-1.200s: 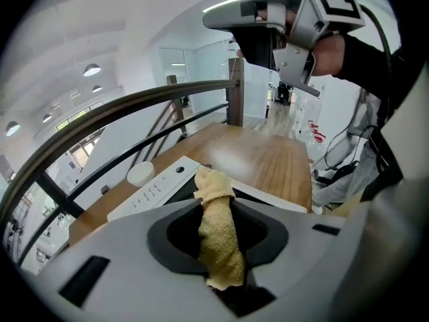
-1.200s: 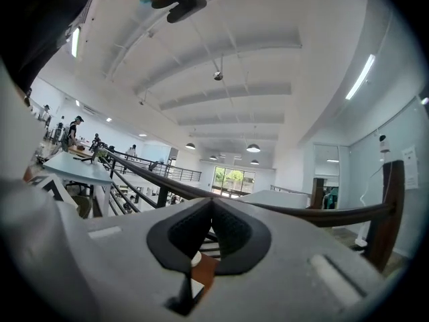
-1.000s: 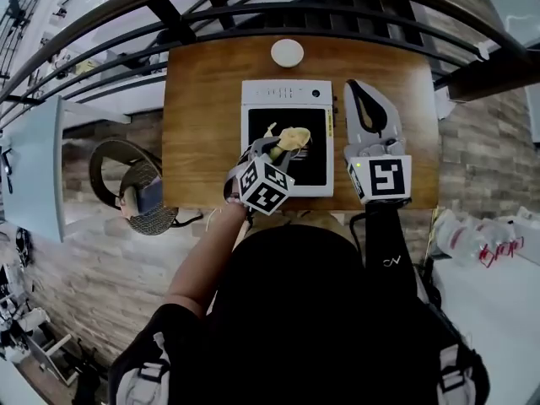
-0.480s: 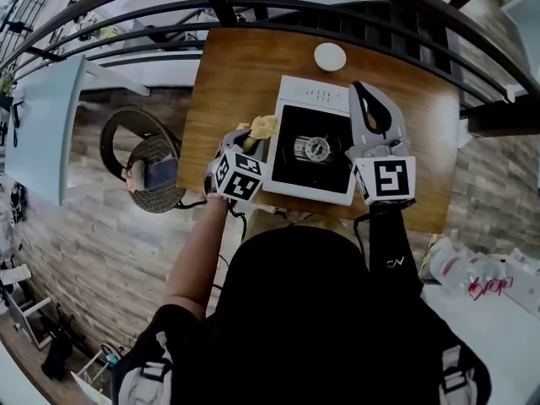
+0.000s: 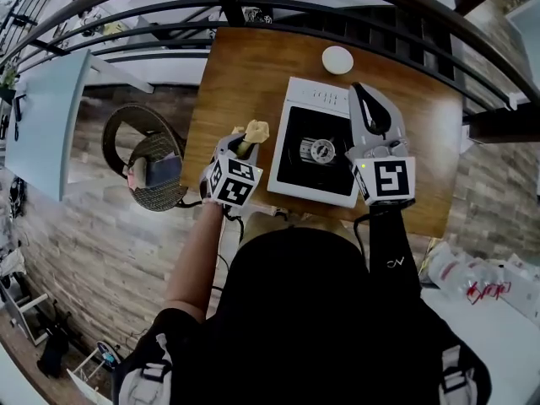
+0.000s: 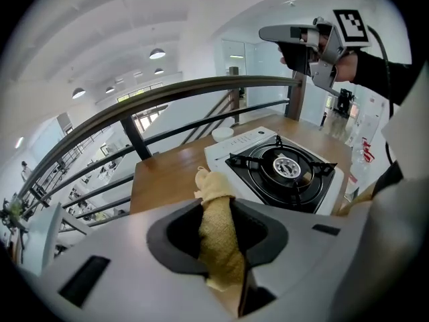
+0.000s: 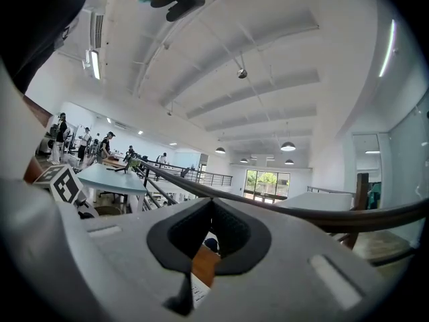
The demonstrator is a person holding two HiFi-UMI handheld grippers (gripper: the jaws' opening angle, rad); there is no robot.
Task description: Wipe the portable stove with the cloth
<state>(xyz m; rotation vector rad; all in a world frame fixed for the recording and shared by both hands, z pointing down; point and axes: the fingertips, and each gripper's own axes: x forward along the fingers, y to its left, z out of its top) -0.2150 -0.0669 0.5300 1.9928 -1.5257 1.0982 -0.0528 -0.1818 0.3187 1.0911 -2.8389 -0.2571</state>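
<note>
Head view. Places the left gripper [image 5: 242,144] just left of the stove [image 5: 316,152], above bare table [image 5: 245,66], clamped on the cloth [image 5: 253,131], with a yellow tuft poking past the tips. Places the right gripper [image 5: 367,95] over the stove's right side, jaws together, carrying nothing. Also takes in a small white dish [image 5: 337,59] beyond the stove's far edge, apart from it.

Left gripper view. Confirms the clamp: jaws pinched tight on the rolled cloth [image 6: 218,237], only a short tuft free in front, touching neither table nor stove. Looks right across to the stove [image 6: 285,170], with its black grate [image 6: 315,168] bare. Catches the right gripper [image 6: 271,32] held well above the stove, a height the head view flattens away.

Right gripper view. Mostly ceiling and railing [image 7: 322,213]. Jaws closed on nothing, with a sliver of table and the stove's white edge through the gap. No sight of the cloth at all.

Risks, as a judgement. Could snag the tuft on the grate's prongs if dragged across the burner, pulling the cloth from the clamp. With so little cloth free, could scrape hard jaw tips on the stove top instead of wiping. Could also shove the stove sideways across the table, with nothing bracing it.
</note>
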